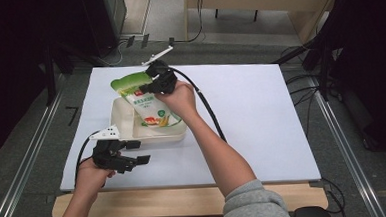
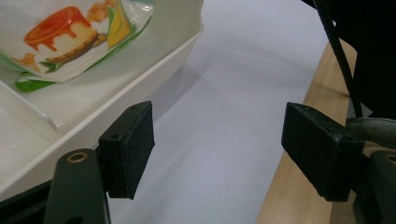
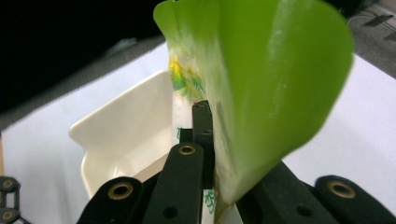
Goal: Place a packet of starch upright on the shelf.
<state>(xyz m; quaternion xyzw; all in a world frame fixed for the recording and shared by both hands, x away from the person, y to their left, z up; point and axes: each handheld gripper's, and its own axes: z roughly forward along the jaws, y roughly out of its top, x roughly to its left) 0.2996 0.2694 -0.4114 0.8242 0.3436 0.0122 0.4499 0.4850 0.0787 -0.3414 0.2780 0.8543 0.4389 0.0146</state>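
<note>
Surface: white sheet over a wooden top, whose bare wood edge runs along the person's side.
Tray: cream plastic, shallow, on the left half of the surface; in the left gripper view an inner divider wall splits it into compartments.
Pouch: green and white flexible packet, lower end lying in the tray, green top edge raised above the tray's far rim and curling over.
Pouch print: a red logo patch near the top, lines of green characters too small to read, and a picture of a caramel-topped pudding with yellow corn kernels and a corn cob near the bottom.
Right gripper: held over the far end of the tray, jaws clenched on the pouch's upper part; in the right gripper view the green film stands pinched between the two black jaws.
Left gripper: held low over the surface just in front of the tray's near edge, jaws spread wide with nothing between them; its left pad sits beside the tray's outer wall.
Cable: black, trailing from the right gripper across the surface.
</note>
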